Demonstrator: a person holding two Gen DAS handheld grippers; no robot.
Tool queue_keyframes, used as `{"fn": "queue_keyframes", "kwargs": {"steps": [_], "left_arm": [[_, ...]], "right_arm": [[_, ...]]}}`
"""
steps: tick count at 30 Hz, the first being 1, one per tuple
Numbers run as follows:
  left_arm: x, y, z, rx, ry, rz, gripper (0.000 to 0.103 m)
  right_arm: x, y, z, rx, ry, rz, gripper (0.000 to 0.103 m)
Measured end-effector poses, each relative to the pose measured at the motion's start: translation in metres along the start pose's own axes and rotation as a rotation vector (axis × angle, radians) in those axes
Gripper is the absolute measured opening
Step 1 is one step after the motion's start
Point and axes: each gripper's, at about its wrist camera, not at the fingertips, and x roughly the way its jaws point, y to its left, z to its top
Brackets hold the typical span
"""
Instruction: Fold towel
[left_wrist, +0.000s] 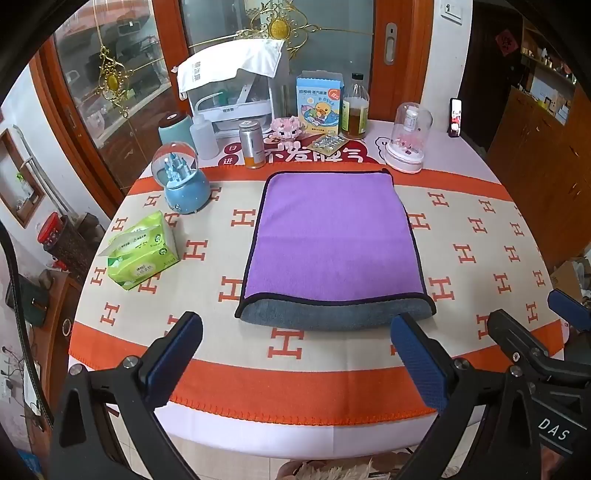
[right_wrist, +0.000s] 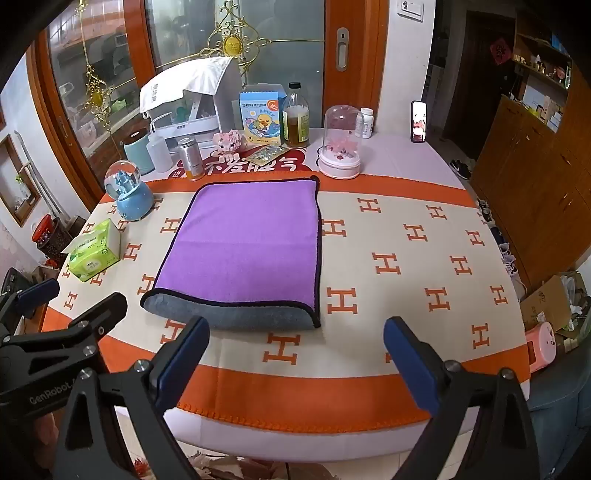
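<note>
**Both grippers wide apart, short of the folded towel**

I hold my left gripper (left_wrist: 295, 365) above the near edge of the table (left_wrist: 258, 435), its two blue-padded fingers spread wide with nothing between them. My right gripper (right_wrist: 295, 365) is spread the same way and holds nothing. In the left camera the right gripper shows at the lower right edge, just beside mine; in the right camera the left one shows at the lower left.

The towel (left_wrist: 332, 240) lies flat on the orange and cream blanket (left_wrist: 480, 258) with its H pattern, in the middle of the table and apart from both grippers. It is folded over, the purple side on top, with a dark trim round the edge. Along its near edge a grey strip of the underside shows beyond the purple layer. From the right camera the towel (right_wrist: 243, 243) sits to the left of my fingers' centre line.

To the left of the towel are a green pack of tissues (left_wrist: 142, 254) and a blue snow globe (left_wrist: 183, 184). Behind it, along the far side of the table, stand a metal can (left_wrist: 252, 144), a box with a duck on it (left_wrist: 319, 103), a bottle of yellowish liquid (left_wrist: 355, 110) and a glass dome on a white base (left_wrist: 406, 140). A phone (left_wrist: 455, 118) stands upright at the far right.
</note>
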Motion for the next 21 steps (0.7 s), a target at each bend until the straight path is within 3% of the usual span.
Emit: {"fn": "queue_keyframes", "kwargs": {"steps": [21], "left_arm": [[0.0004,0.0002,0.0001,0.000,0.000,0.000,0.101]], "right_arm": [[0.0032,0.0040,0.0020,0.001,0.000,0.002,0.096]]}}
